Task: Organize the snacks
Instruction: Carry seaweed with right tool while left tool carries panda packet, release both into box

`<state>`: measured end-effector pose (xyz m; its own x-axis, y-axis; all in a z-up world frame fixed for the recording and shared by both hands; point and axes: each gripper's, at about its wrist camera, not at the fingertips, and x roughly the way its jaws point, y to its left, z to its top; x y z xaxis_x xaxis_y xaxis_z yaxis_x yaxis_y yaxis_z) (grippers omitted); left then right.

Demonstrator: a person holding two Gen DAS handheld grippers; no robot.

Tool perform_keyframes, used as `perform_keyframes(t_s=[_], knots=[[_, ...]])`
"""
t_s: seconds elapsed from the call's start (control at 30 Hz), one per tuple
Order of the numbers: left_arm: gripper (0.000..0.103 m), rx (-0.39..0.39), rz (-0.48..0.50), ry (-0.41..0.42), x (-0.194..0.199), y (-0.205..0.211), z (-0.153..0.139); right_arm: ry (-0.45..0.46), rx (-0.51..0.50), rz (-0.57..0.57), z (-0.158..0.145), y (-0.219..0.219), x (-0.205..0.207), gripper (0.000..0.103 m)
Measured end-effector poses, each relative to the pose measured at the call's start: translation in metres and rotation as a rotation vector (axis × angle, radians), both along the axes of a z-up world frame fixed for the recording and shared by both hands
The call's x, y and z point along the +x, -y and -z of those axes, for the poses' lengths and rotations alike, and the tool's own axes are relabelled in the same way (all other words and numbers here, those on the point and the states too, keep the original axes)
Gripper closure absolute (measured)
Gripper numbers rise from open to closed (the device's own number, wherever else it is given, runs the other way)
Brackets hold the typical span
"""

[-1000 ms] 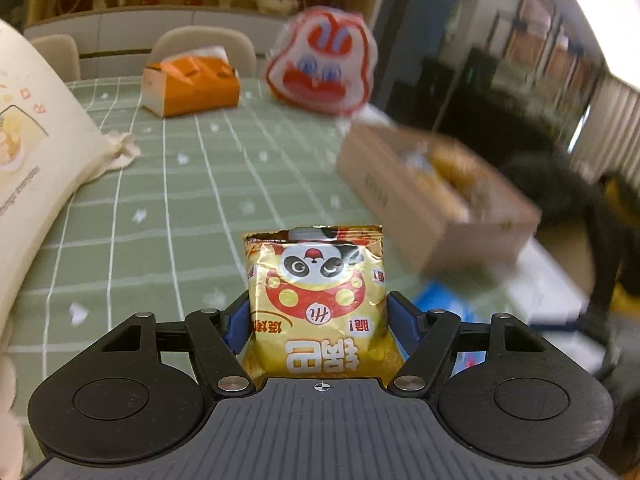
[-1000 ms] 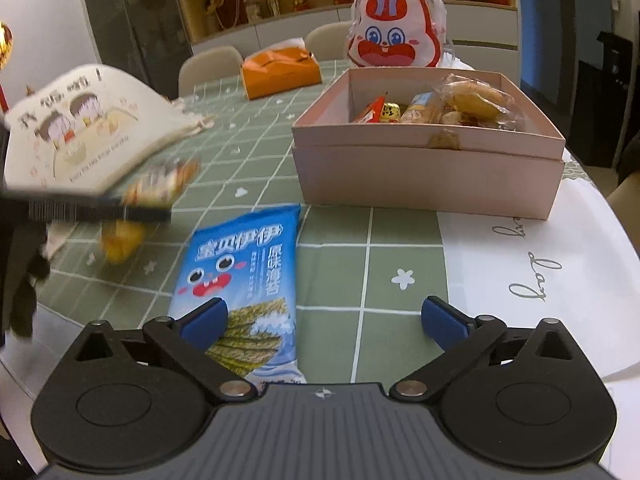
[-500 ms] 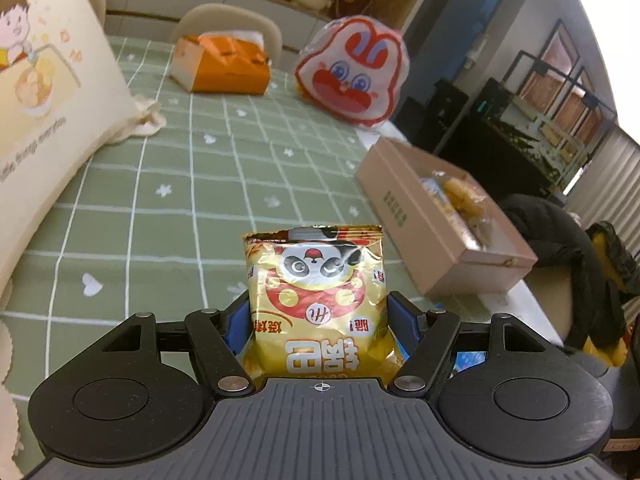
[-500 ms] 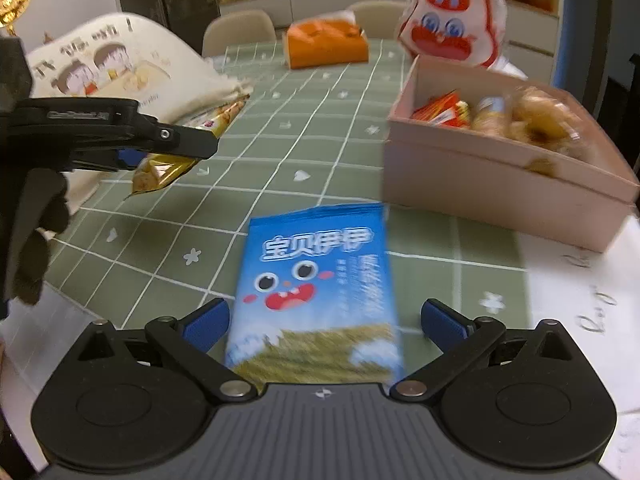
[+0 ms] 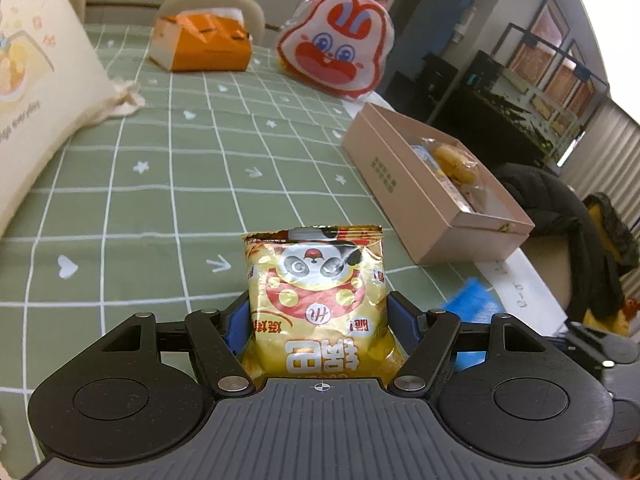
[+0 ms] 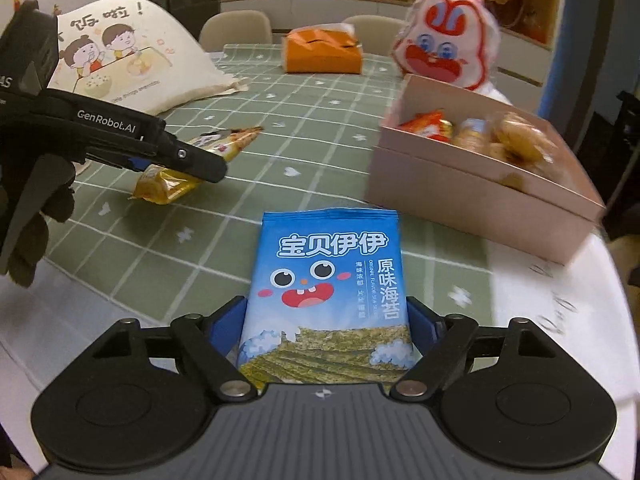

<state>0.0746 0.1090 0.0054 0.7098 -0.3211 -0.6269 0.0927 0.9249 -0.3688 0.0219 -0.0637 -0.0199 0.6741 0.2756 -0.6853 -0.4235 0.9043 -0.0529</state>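
Note:
My left gripper (image 5: 318, 320) is shut on a gold panda snack bag (image 5: 318, 296) and holds it above the green checked tablecloth; from the right wrist view the same bag (image 6: 192, 160) hangs in the left gripper's fingers (image 6: 188, 160). My right gripper (image 6: 326, 324) has closed its blue pads onto the sides of a blue seaweed snack packet (image 6: 326, 292) near the table's front edge. A pink open box (image 6: 480, 184) with several snacks inside stands to the right; it also shows in the left wrist view (image 5: 432, 192).
A red-and-white rabbit bag (image 5: 336, 48), an orange tissue box (image 5: 204, 44) and a cream cloth bag with cartoon children (image 6: 124, 52) sit further back. Chairs stand behind the table. A white cloth (image 6: 540, 320) covers the right edge.
My right gripper moved in over the blue packet and its fingers closed from wide open onto it. My left gripper carried the gold bag forward, toward the pink box.

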Motion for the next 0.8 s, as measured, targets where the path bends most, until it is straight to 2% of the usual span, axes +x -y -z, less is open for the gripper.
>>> perform_keyframes(t_s=[0.2,0.33,0.43,0.5,0.67,0.7,0.8], knots=[[0.028,0.085,0.031,0.017,-0.011,0.028,-0.010,0.024,0.000,0.052,-0.010,0.038,-0.021,0.020],[0.028,0.111,0.094,0.004,-0.024,0.054,-0.017,0.033,0.027,0.079,-0.019,0.061,-0.030,0.020],[0.028,0.113,0.150,0.024,-0.034,0.073,-0.035,0.073,0.039,0.108,-0.033,0.077,-0.036,0.020],[0.028,0.085,0.179,0.078,-0.038,0.082,-0.060,0.122,0.056,0.121,-0.052,0.089,-0.040,0.020],[0.028,0.061,0.161,0.305,-0.017,0.102,-0.138,0.305,0.169,0.164,-0.143,0.123,-0.032,0.019],[0.028,0.052,0.148,0.323,-0.004,0.105,-0.149,0.325,0.192,0.176,-0.159,0.128,-0.026,0.019],[0.028,0.016,0.106,0.297,0.045,0.117,-0.163,0.350,0.217,0.223,-0.197,0.140,0.003,0.019]])
